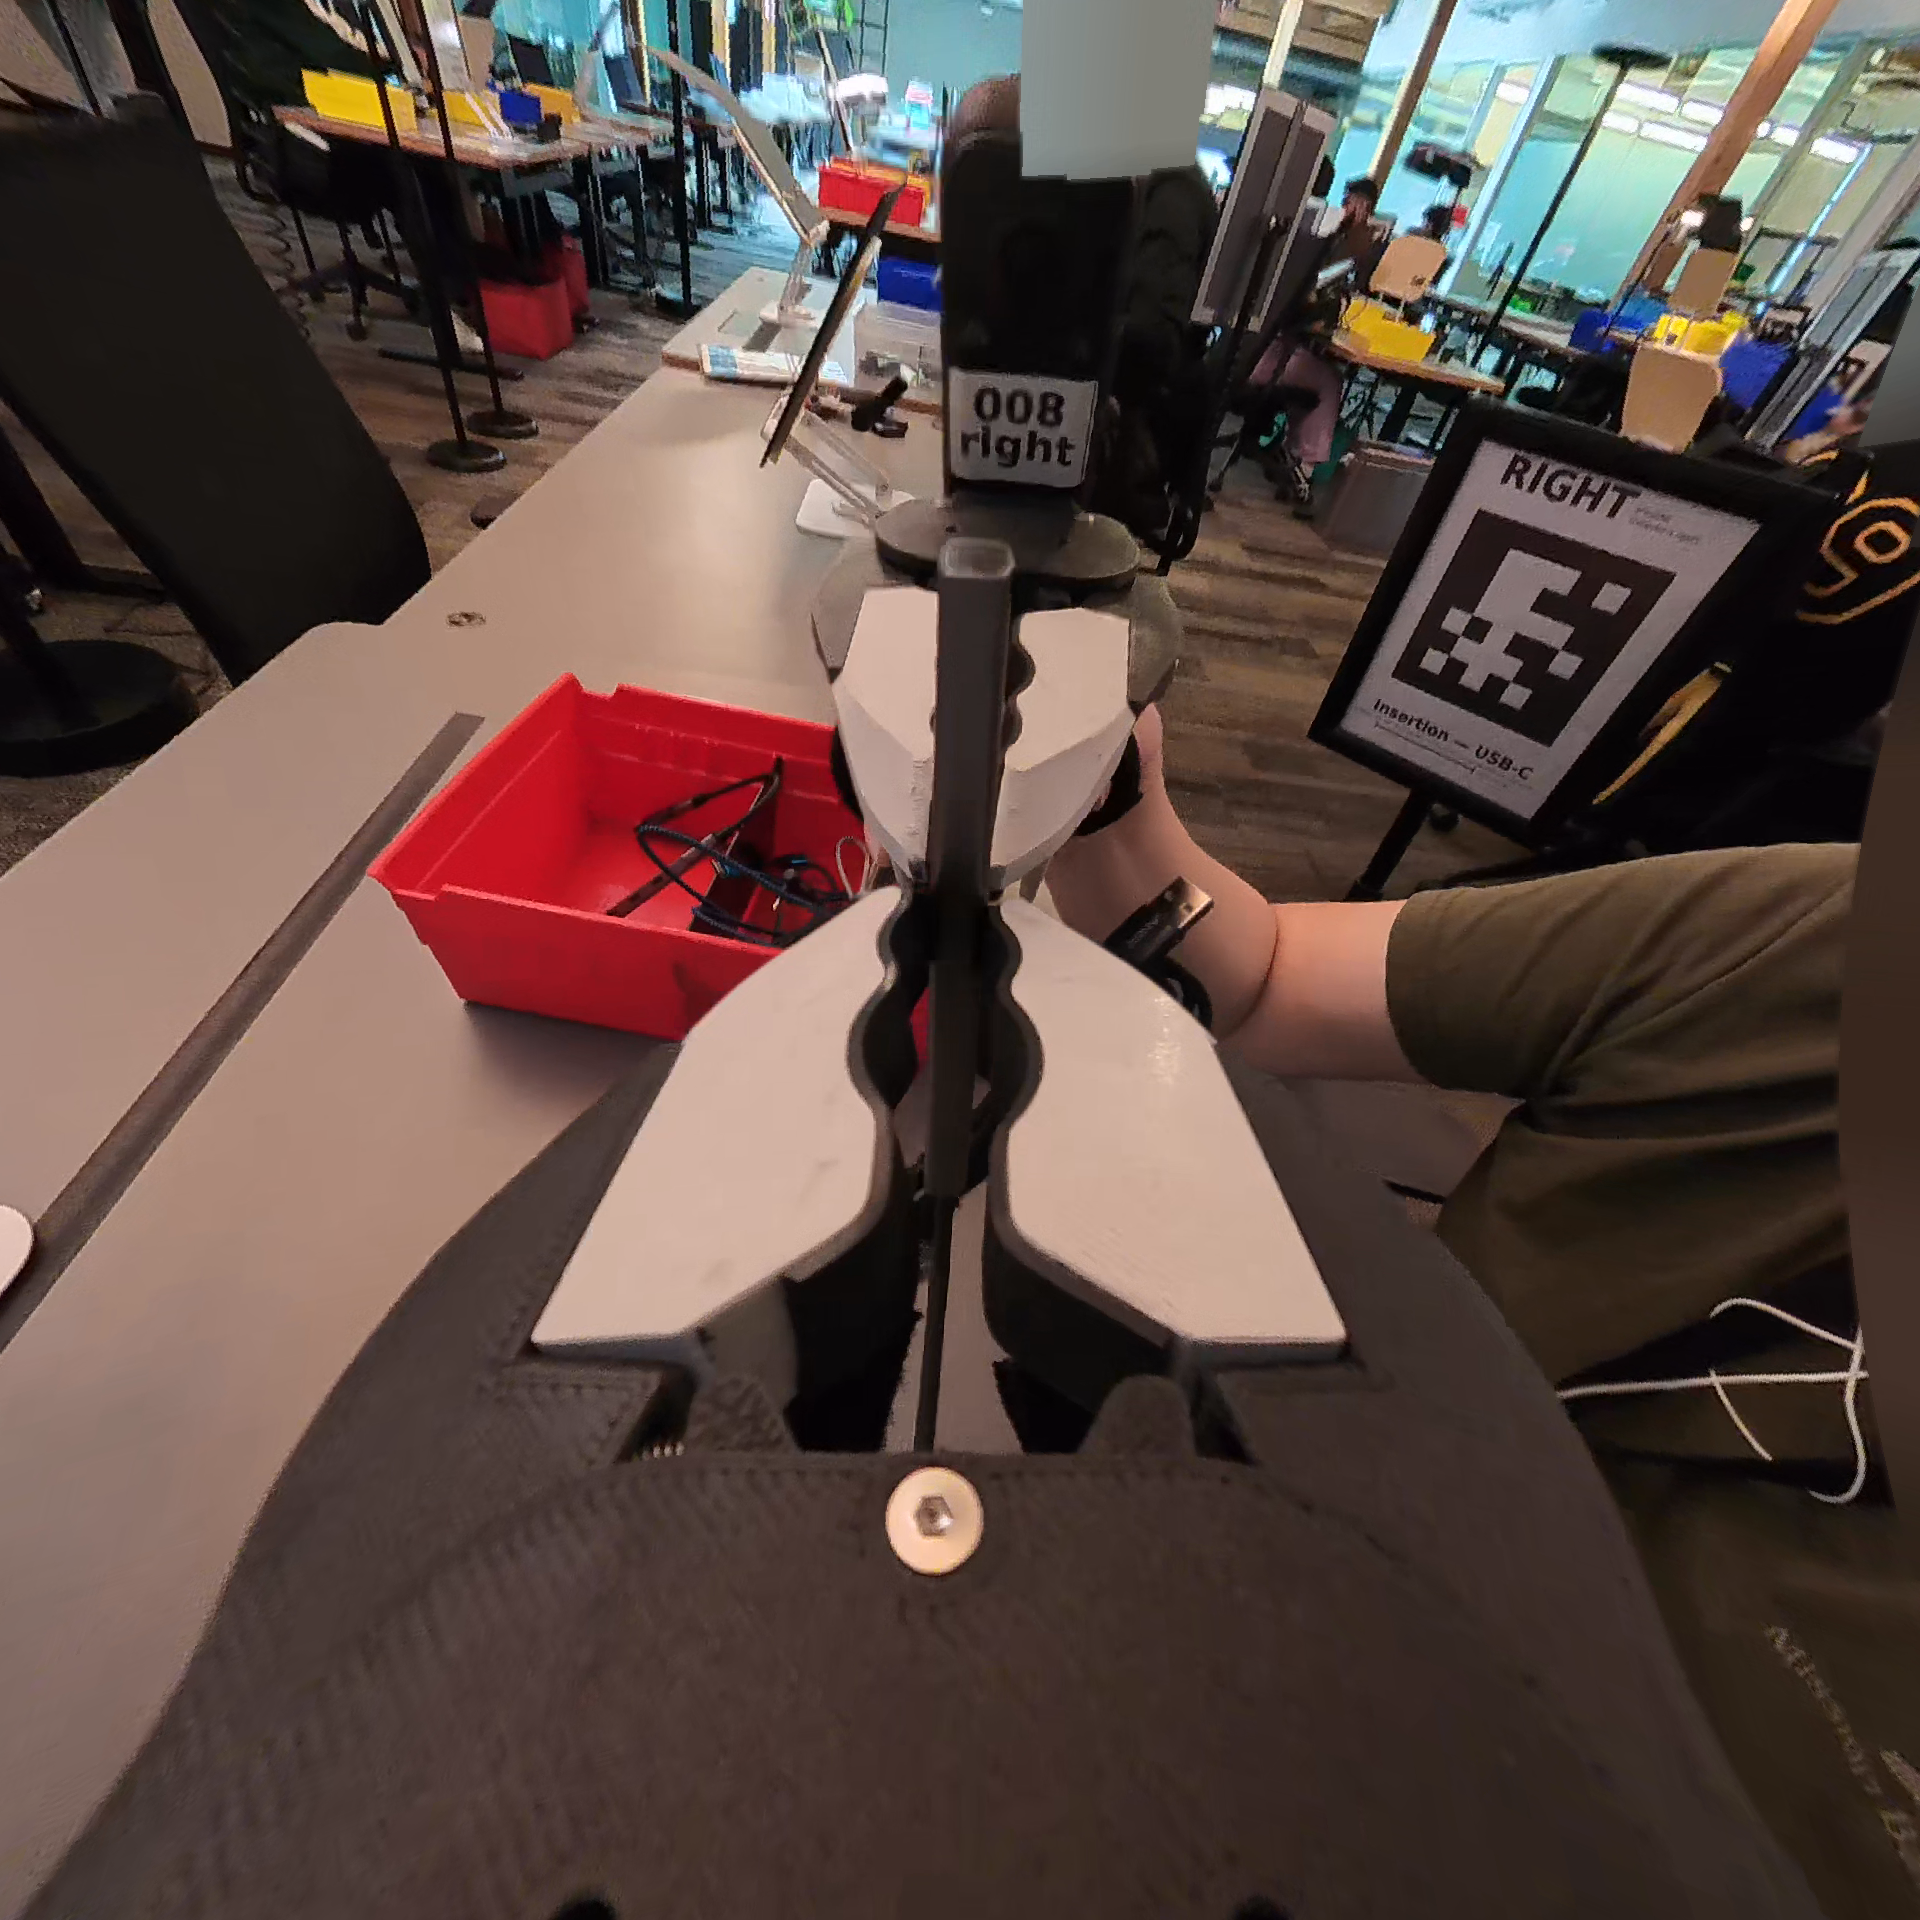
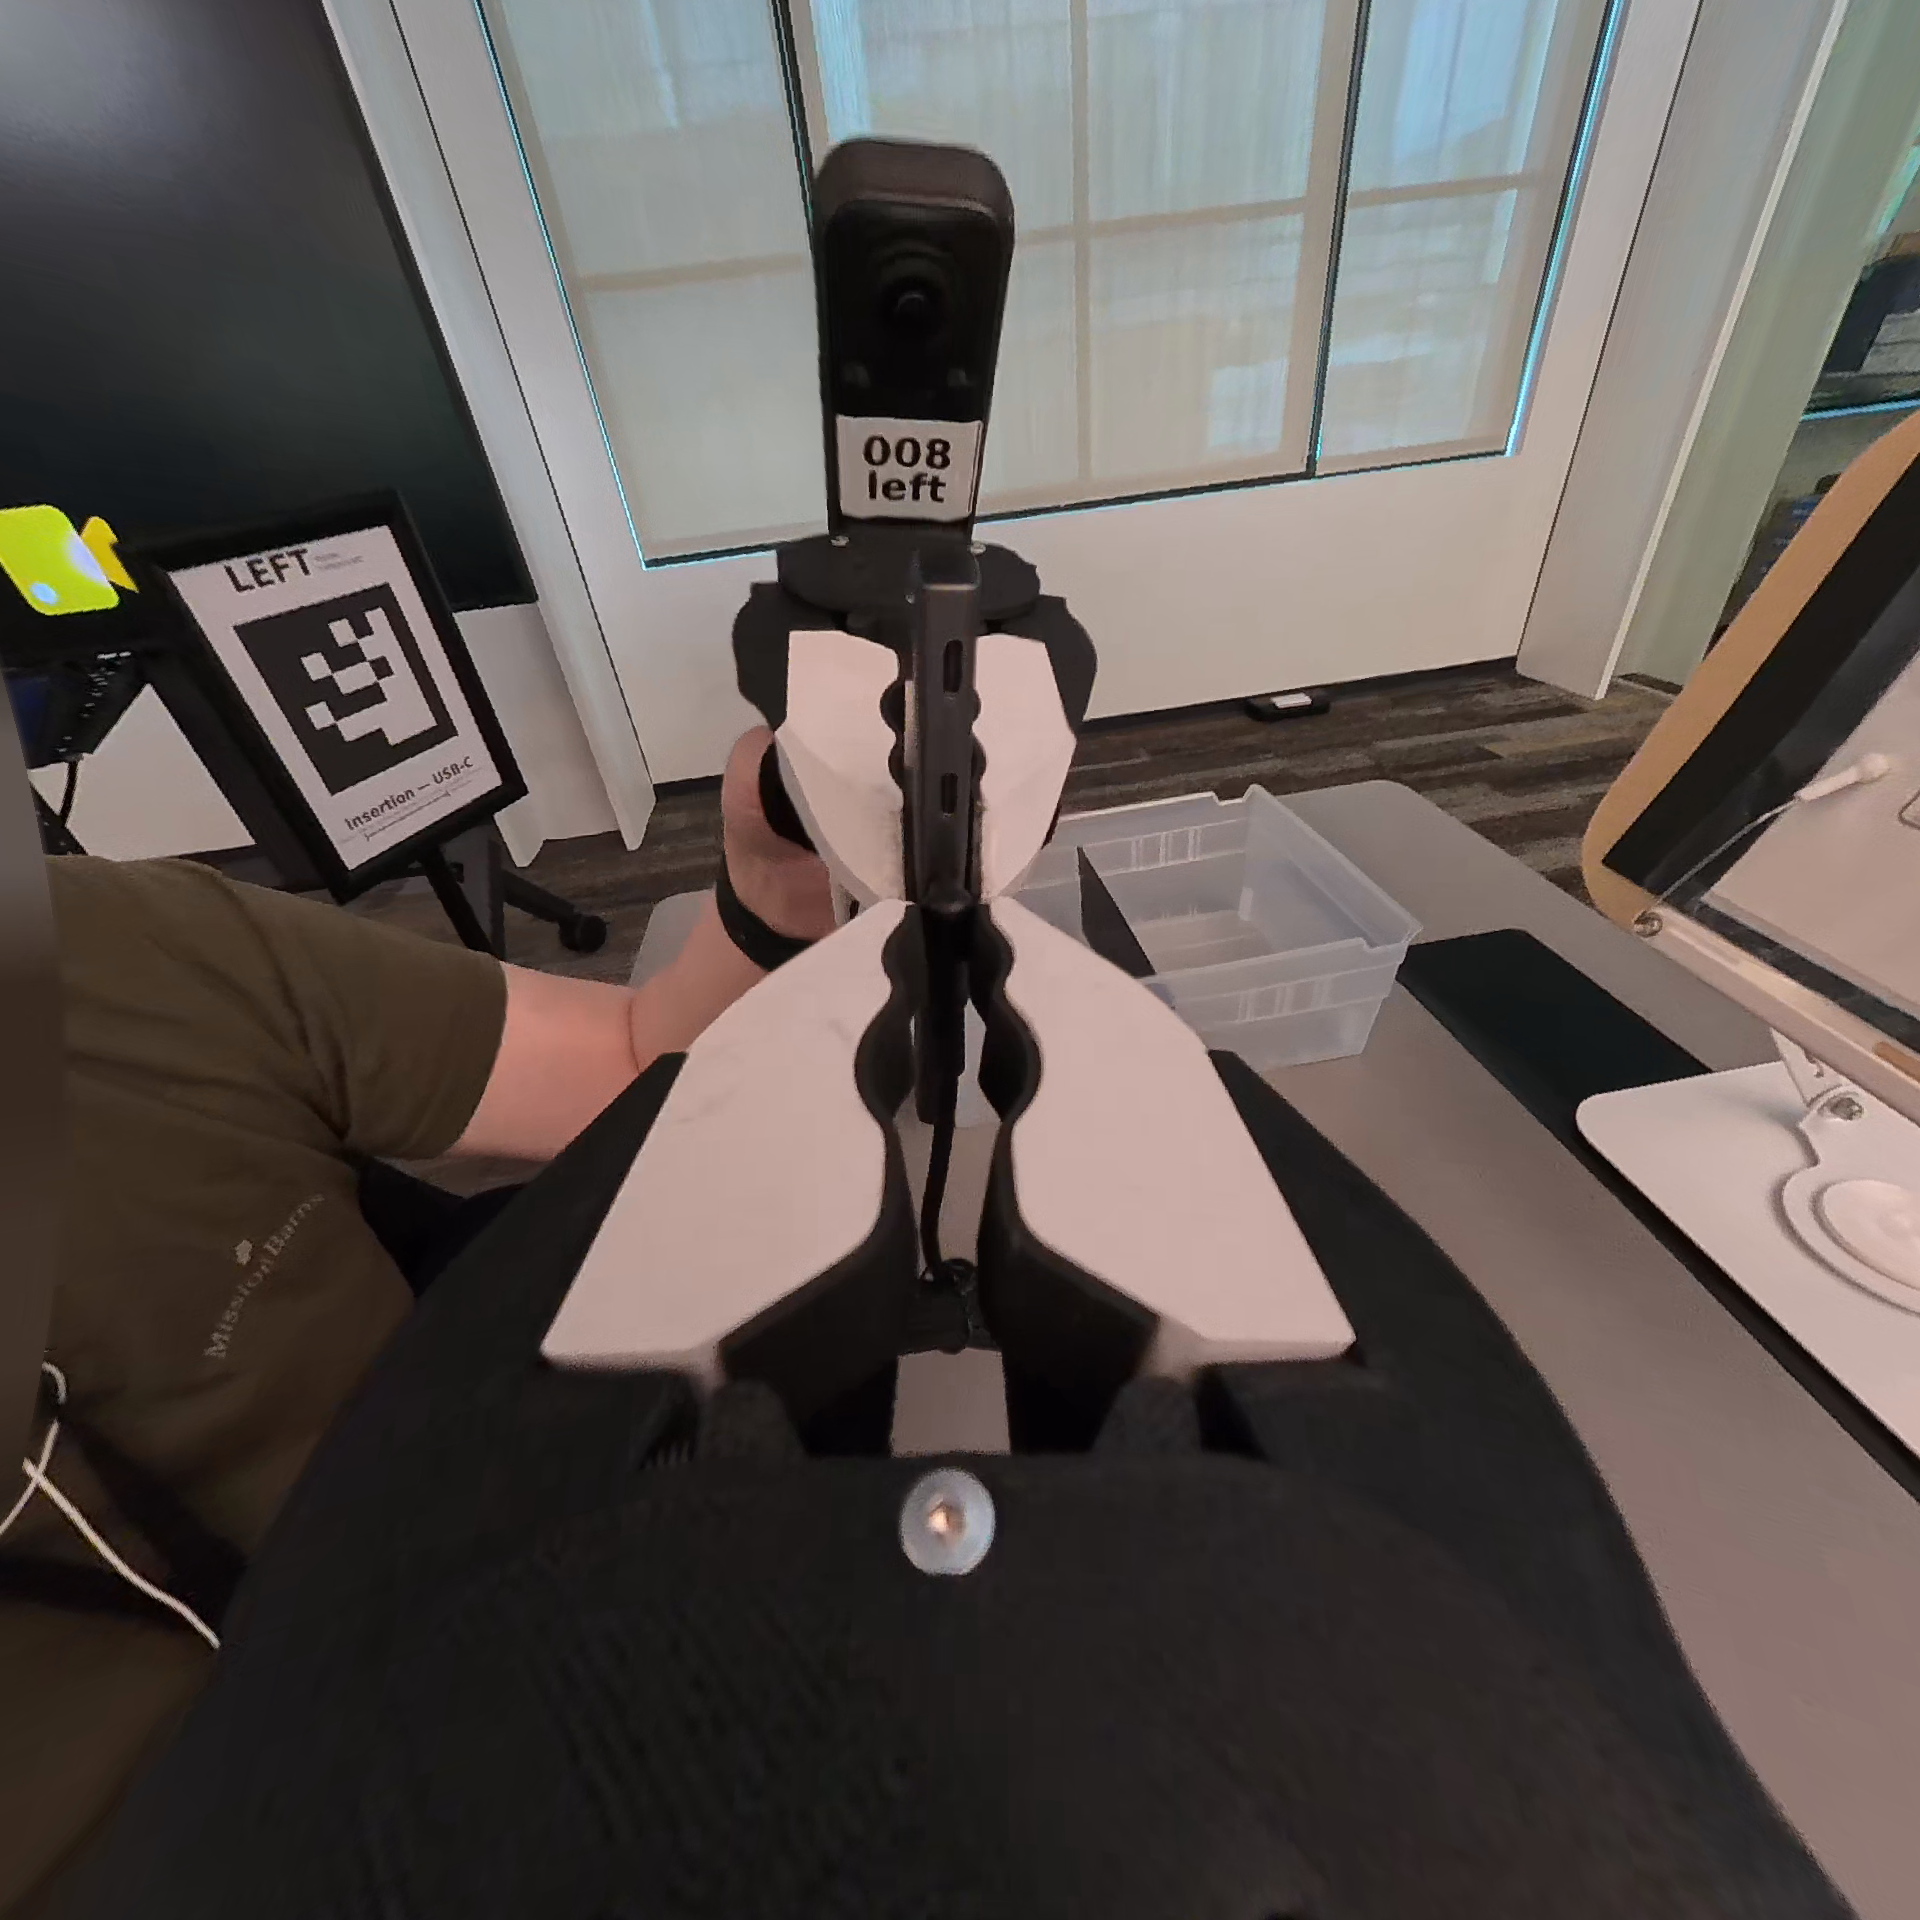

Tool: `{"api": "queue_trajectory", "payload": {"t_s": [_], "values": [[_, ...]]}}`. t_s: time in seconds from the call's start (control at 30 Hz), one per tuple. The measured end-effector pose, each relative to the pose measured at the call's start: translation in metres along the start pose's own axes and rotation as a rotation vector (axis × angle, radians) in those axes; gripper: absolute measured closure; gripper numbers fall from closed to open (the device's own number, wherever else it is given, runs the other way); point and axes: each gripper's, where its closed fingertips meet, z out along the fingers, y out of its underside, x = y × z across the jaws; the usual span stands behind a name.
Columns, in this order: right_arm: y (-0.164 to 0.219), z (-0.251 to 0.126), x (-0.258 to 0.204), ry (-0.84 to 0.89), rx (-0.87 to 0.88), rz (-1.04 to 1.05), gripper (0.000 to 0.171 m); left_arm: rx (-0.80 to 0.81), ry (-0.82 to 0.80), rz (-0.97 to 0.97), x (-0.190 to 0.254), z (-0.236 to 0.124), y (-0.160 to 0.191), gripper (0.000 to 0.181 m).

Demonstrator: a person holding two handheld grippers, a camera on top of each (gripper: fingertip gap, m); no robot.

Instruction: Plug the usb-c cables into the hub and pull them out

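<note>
A slim dark grey hub (image 1: 971, 675) stands upright between the two grippers, which face each other tip to tip above the table. My left gripper (image 1: 951, 914) is shut on the hub; it also shows in the right wrist view (image 2: 940, 883). There the hub (image 2: 940, 727) shows two side ports. My right gripper (image 2: 943, 925) is shut on a black USB-C plug (image 2: 940, 1029), whose cable (image 2: 932, 1195) trails back between the fingers. The plug's tip meets the hub's lower end; I cannot tell whether it is seated. The right gripper (image 1: 956, 868) also shows in the left wrist view.
A red bin (image 1: 520, 883) with several loose cables (image 1: 727, 862) sits on the grey table (image 1: 208, 1039). A clear plastic bin (image 2: 1278, 956) stands behind the left gripper. A tablet on a white stand (image 2: 1714, 1174) is at the right. Sign stands (image 1: 1538, 623) (image 2: 343, 686) flank the person. The grippers are tip to tip, or close to it.
</note>
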Motion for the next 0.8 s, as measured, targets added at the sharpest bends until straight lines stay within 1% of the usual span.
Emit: {"api": "queue_trajectory", "payload": {"t_s": [0.03, 0.07, 0.1, 0.13, 0.17, 0.2, 0.23, 0.3, 0.4, 0.43, 0.47, 0.53, 0.6, 0.7, 0.8], "values": [[-0.003, -0.003, 0.000, 0.005, 0.014, 0.004, 0.162, 0.014, -0.007, 0.004, 0.000, -0.001, -0.002, 0.172], [-0.011, -0.015, 0.009, 0.052, 0.063, 0.013, 0.162, 0.053, -0.053, 0.001, -0.006, -0.011, -0.009, 0.172], [-0.025, -0.037, 0.018, 0.082, 0.137, 0.032, 0.162, 0.145, -0.091, -0.006, -0.013, -0.033, -0.022, 0.172], [-0.041, -0.065, 0.024, 0.089, 0.233, 0.066, 0.162, 0.239, -0.093, -0.021, -0.016, -0.061, -0.035, 0.172], [-0.052, -0.091, 0.026, 0.098, 0.292, 0.077, 0.162, 0.291, -0.082, -0.033, -0.017, -0.088, -0.041, 0.172], [-0.057, -0.112, 0.026, 0.122, 0.291, 0.063, 0.162, 0.306, -0.079, -0.035, -0.016, -0.109, -0.042, 0.172], [-0.060, -0.131, 0.030, 0.206, 0.291, 0.019, 0.162, 0.312, -0.089, -0.023, -0.014, -0.124, -0.041, 0.173], [-0.060, -0.158, 0.033, 0.348, 0.237, -0.070, 0.162, 0.338, -0.117, 0.026, -0.007, -0.141, -0.044, 0.173], [-0.051, -0.187, 0.038, 0.460, 0.150, -0.078, 0.162, 0.335, -0.079, 0.064, 0.008, -0.142, -0.046, 0.172], [-0.046, -0.198, 0.045, 0.534, 0.121, -0.081, 0.162, 0.318, -0.068, 0.064, 0.010, -0.138, -0.044, 0.172], [-0.037, -0.210, 0.054, 0.610, 0.070, -0.072, 0.162, 0.301, -0.063, 0.066, 0.011, -0.133, -0.043, 0.172], [-0.013, -0.228, 0.062, 0.671, -0.053, -0.019, 0.162, 0.266, -0.058, 0.062, 0.011, -0.122, -0.039, 0.172], [-0.001, -0.249, 0.070, 0.763, -0.097, 0.031, 0.162, 0.217, -0.051, 0.047, 0.010, -0.110, -0.033, 0.172], [0.015, -0.260, 0.067, 0.760, -0.143, 0.111, 0.162, 0.174, -0.039, 0.042, 0.010, -0.097, -0.028, 0.172], [0.055, -0.262, 0.079, 0.756, -0.321, 0.203, 0.162, 0.146, -0.031, 0.035, 0.009, -0.089, -0.024, 0.172]]}}
